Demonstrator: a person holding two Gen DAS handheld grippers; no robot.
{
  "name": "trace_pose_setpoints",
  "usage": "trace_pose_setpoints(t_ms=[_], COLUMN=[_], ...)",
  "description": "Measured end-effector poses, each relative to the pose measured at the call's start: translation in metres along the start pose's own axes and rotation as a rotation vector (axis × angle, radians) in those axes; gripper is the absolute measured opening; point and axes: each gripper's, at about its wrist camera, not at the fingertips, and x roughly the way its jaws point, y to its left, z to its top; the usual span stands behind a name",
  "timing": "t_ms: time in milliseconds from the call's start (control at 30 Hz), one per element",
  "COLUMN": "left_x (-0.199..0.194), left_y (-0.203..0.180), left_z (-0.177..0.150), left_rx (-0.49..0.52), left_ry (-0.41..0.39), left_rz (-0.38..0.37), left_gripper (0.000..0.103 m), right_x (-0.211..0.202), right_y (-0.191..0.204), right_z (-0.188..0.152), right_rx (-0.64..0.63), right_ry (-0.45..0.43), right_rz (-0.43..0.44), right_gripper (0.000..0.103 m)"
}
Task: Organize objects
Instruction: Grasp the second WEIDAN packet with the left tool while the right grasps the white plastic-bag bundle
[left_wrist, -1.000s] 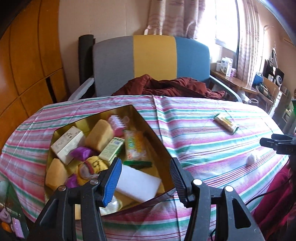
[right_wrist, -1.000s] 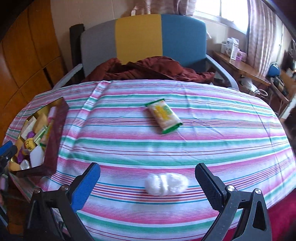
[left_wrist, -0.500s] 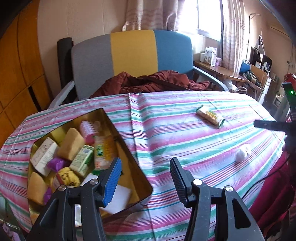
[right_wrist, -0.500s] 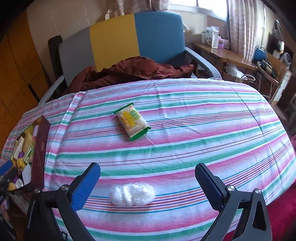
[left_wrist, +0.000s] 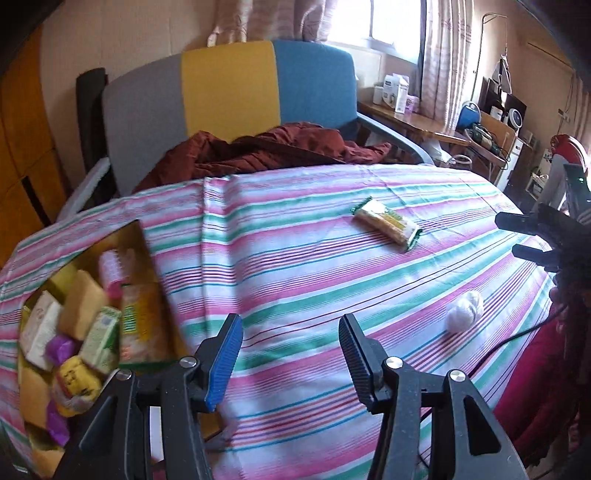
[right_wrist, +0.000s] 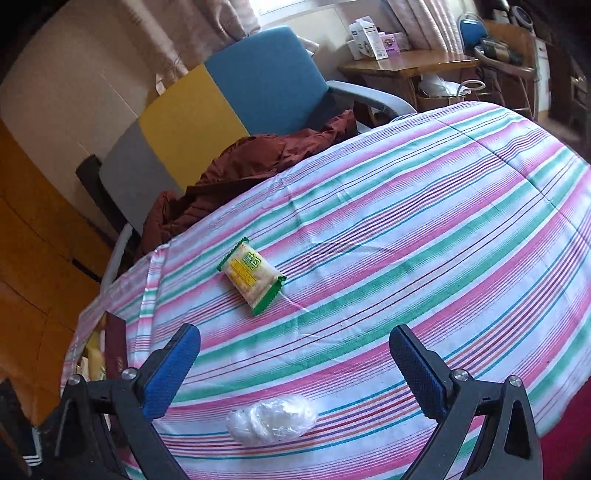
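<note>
Right gripper (right_wrist: 293, 373) gaping, empty, over near white wad (right_wrist: 271, 419) | left gripper (left_wrist: 290, 358) half-open, empty | risk: slippery wrap squirts free

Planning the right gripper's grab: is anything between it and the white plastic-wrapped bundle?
Nothing visible. The right gripper hangs open with the white bundle just below, between its fingers, on bare striped cloth. The snack packet lies farther away.

Print visible on snack packet (right_wrist: 252, 277): green characters on yellow label, too small to read. Print on cartons in tin (left_wrist: 136, 236) and on boxes on far desk (right_wrist: 402, 62) blurred. No legible text anywhere.
</note>
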Motion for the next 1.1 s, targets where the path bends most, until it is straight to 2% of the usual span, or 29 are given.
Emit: trace_pose_setpoints(t_ms=[167,333,400,467,600,733,900,1000,1100], left_x=[0.029,0.06,0.078,0.091,0.13,0.169,0.21,0.225,0.228], left_y=[-0.02,-0.044,-0.054,-0.063,-0.078,-0.086,-0.094,-0.103,-0.116], left_z=[0.018,0.048,0.061,0.073,0.095,0.113,0.129,0.135,0.137], left_rx=[-0.002,-0.022,-0.038,-0.059,-0.135,-0.227,-0.314,-0.302,-0.21], left_ry=[0.047,0.089,0.125,0.139,0.203,0.252,0.305,0.308,0.305], left_rz=[-0.052,-0.164,-0.181,-0.201,-0.259,-0.263,-0.222,-0.168,-0.107], left_gripper=[0.055,0.055,0.055,0.057,0.07,0.082,0.083,0.083,0.081], right_x=[-0.006,-0.007,-0.008,-0.008,-0.007,-0.007,-0.008,-0.008,-0.008], right_y=[-0.006,-0.008,-0.007,-0.007,-0.009,-0.013,-0.013,-0.014,-0.017], right_z=[0.002,0.004,0.004,0.004,0.004,0.005,0.005,0.005,0.005], right_rx=[0.028,0.04,0.033,0.032,0.046,0.063,0.074,0.078,0.096], right_ry=[-0.039,-0.049,-0.051,-0.049,-0.042,-0.038,-0.038,-0.036,-0.039], right_rz=[-0.002,0.017,0.029,0.047,0.088,0.127,0.164,0.18,0.188], right_gripper=[0.103,0.103,0.103,0.103,0.103,0.103,0.103,0.103,0.103])
